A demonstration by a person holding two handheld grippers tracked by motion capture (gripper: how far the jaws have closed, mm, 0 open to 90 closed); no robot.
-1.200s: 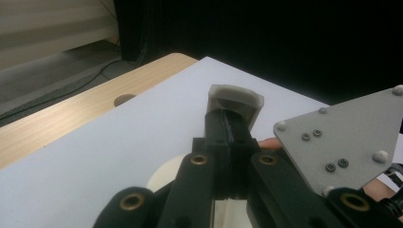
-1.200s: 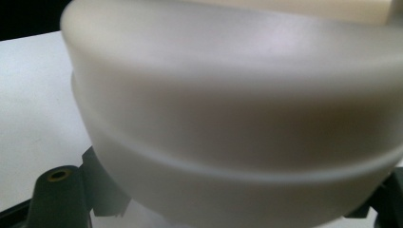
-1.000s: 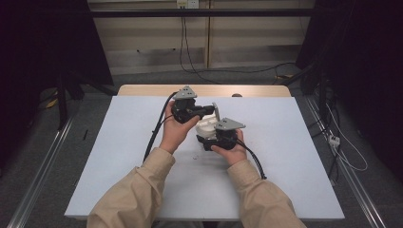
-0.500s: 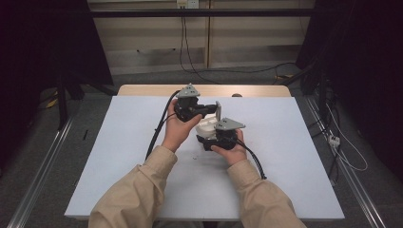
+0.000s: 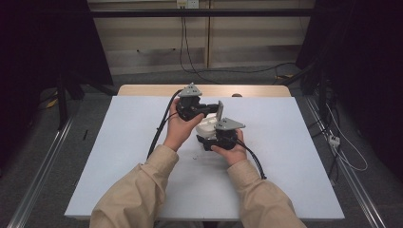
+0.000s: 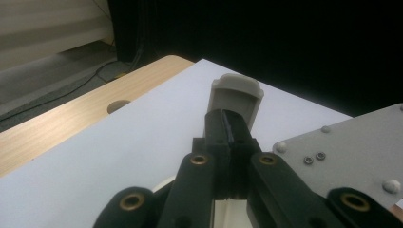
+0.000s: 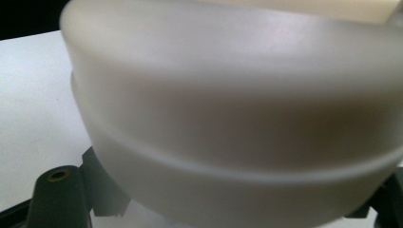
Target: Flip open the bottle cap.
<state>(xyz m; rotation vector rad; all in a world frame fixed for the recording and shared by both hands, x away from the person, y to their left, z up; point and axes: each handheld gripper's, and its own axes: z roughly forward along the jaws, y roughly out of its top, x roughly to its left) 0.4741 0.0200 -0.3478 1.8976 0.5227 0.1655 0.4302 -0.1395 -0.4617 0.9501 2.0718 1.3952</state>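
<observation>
A white rounded box (image 5: 206, 127) sits mid-table with its hinged lid (image 5: 220, 109) standing up. My left gripper (image 5: 213, 110) reaches in from the left, shut on that lid; in the left gripper view the pale lid (image 6: 236, 94) sticks up past the closed black jaws of the left gripper (image 6: 228, 124). My right gripper (image 5: 205, 138) holds the box's body from the near side. In the right gripper view the box's wall (image 7: 228, 109) looms close between the jaws of the right gripper (image 7: 223, 204), whose tips are hidden.
A white board (image 5: 119, 156) covers the wooden table (image 5: 142, 89), which has a round hole (image 6: 119, 105) near its far edge. Metal rails (image 5: 43, 156) and cables (image 5: 347, 156) run on the floor beside it. The right gripper's grey plate (image 6: 342, 142) sits close to the left jaws.
</observation>
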